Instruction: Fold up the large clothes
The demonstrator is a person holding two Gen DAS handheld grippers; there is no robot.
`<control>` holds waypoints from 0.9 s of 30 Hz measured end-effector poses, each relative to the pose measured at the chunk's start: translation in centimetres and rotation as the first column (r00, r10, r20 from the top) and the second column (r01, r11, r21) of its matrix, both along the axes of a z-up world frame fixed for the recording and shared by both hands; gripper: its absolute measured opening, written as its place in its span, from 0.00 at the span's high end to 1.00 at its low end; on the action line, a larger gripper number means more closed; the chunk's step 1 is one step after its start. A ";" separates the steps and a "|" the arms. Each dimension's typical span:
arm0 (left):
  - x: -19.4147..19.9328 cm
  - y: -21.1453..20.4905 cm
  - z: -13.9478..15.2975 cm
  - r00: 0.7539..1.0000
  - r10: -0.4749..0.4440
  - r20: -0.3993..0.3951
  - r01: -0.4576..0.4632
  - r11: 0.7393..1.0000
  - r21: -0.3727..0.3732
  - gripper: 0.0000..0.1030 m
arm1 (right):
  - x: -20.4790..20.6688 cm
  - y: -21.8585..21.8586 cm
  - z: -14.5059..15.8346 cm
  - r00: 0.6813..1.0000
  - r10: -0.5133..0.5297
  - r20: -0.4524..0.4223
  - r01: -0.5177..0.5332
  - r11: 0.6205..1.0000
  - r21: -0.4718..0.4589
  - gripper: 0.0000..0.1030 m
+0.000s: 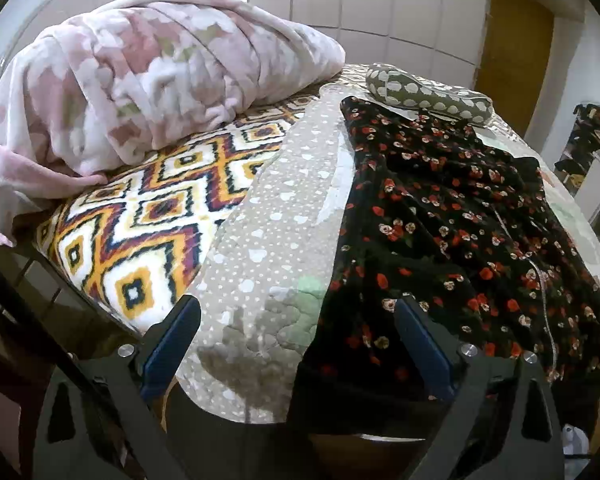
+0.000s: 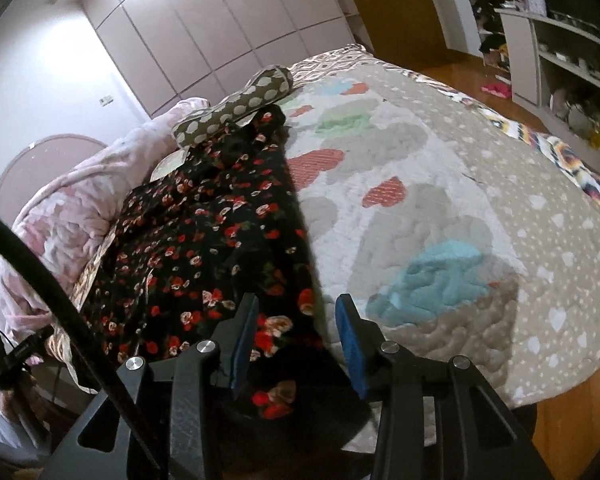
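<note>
Two grippers hang over the near edge of the bed, and neither one is gripping cloth. Your left gripper point(image 1: 296, 336) has its blue-padded jaws spread wide, straddling the near left edge of the black garment printed with small red and cream flowers point(image 1: 452, 224); nothing is pressed between the pads. Your right gripper point(image 2: 296, 340) stands partly apart over the garment's near right corner, and the fabric there looks slack, though the hem right under the pads is dark and I can't be sure it's free. The garment lies lengthwise on the beige quilted bedspread with pale hearts point(image 1: 268, 216), its far end reaching the olive bolster with white dots point(image 1: 428, 96). It's laid out long and fairly flat, likely so the next crease runs straight. The bunched pink fleece blanket point(image 1: 140, 80) sits well to the left, out of your way. Expect the thin cloth to drag and wrinkle if you lift only one corner.
</note>
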State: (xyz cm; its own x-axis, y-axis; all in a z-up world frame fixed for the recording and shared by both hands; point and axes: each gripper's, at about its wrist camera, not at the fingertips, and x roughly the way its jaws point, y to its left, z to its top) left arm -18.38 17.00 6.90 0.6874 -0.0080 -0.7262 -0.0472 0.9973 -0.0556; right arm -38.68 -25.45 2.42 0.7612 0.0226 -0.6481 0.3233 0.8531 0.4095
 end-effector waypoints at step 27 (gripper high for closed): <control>-0.8 -2.9 0.3 1.000 0.014 0.002 -0.014 0.980 0.201 0.06 | 0.9 0.4 -1.3 0.996 -0.056 -0.075 0.052 0.997 -0.054 0.51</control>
State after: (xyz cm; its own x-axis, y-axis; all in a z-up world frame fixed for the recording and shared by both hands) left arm -19.14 14.08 7.17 0.6867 0.1475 -0.7118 -0.0611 0.9874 0.1457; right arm -37.80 -25.02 1.11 0.7086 -0.0524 -0.7037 0.3978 0.8533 0.3371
